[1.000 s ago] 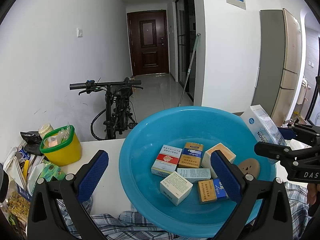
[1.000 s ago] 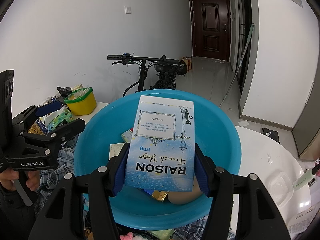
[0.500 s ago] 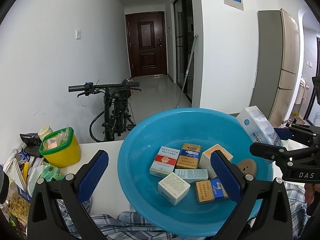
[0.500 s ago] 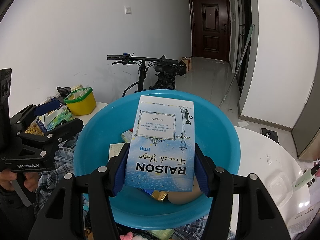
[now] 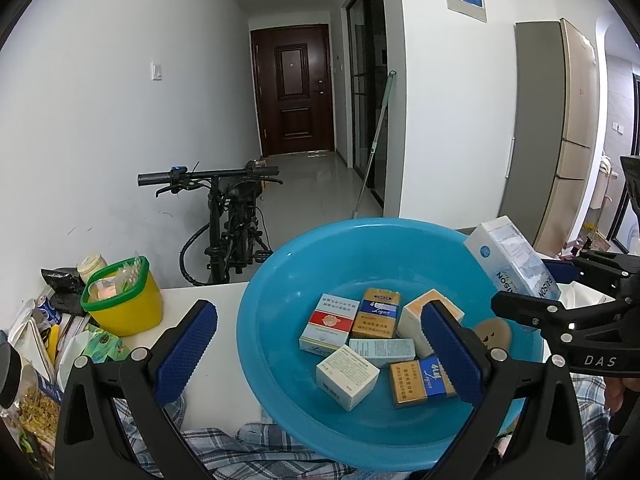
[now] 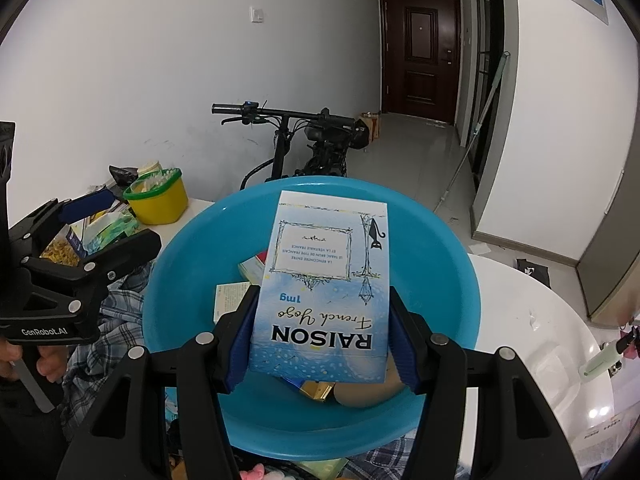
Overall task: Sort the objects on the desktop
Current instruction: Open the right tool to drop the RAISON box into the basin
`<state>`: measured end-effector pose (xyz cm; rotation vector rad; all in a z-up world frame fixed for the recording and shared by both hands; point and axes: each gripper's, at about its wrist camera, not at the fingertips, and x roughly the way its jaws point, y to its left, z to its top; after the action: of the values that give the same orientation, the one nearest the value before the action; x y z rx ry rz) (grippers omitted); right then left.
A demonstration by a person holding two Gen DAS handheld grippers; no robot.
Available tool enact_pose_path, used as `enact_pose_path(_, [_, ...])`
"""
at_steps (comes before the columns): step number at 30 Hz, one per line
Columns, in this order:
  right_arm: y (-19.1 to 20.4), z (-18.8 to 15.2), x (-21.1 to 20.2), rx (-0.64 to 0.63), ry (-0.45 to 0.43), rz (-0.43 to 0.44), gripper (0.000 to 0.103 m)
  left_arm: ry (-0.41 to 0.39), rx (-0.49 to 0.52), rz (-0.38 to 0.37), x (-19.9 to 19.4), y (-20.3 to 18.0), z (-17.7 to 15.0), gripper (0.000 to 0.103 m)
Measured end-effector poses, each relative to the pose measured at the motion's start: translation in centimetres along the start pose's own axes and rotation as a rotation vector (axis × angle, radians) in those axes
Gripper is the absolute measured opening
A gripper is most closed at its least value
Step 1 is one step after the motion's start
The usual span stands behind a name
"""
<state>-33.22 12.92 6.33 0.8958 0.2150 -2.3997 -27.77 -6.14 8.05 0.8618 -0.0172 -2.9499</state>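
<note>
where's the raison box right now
The Raison box is clamped in the right gripper, held above the blue basin; in the left wrist view it shows at the basin's right rim.

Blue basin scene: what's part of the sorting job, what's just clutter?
In play:
- blue basin
- small boxes lying in it
- RAISON box, clamped in right gripper over the basin
- left gripper, open, empty

Lying about:
- yellow tub
- bicycle
- mop
- plaid cloth
</note>
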Motion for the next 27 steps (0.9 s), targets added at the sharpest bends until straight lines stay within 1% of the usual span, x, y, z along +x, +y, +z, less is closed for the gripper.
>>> enact_pose_path(6, [0.2,0.1,-0.4,-0.007,-0.007,-0.002,0.058,0.004,0.002,0.009,0.2,-0.2,-0.1,0.103])
enact_pose_path(7, [0.2,0.2,-0.4,-0.007,-0.006,-0.004,0.06,0.002,0.0,0.009,0.2,-0.2,-0.1,0.103])
enact_pose_path(8, [0.2,0.2,-0.3,-0.003,-0.002,0.002,0.078,0.0,-0.002,0.008,0.2,-0.1,-0.1,0.103])
enact_pose_path(9, [0.2,0.2,-0.2,0.0,0.004,0.002,0.091,0.001,-0.001,0.007,0.2,-0.2,-0.1,0.103])
enact_pose_path(10, [0.2,0.2,-0.2,-0.003,0.0,-0.013,0.103,0.002,0.0,0.008,0.2,-0.3,-0.1,0.103])
enact_pose_path(12, [0.2,0.3,0.1,-0.005,0.005,-0.039,0.103,0.003,0.0,0.009,0.2,-0.2,-0.1,0.103])
enact_pose_path(22, [0.3,0.4,0.2,0.003,0.014,-0.06,0.103,0.0,0.003,0.012,0.1,-0.2,-0.1,0.103])
enact_pose_path(25, [0.9,0.4,-0.4,0.004,0.001,-0.072,0.103,-0.017,0.003,0.015,-0.7,-0.1,0.2,0.103])
enact_pose_path(27, [1.3,0.2,-1.3,0.006,-0.016,-0.062,0.103,-0.036,0.002,0.02,-1.7,0.1,0.2,0.103])
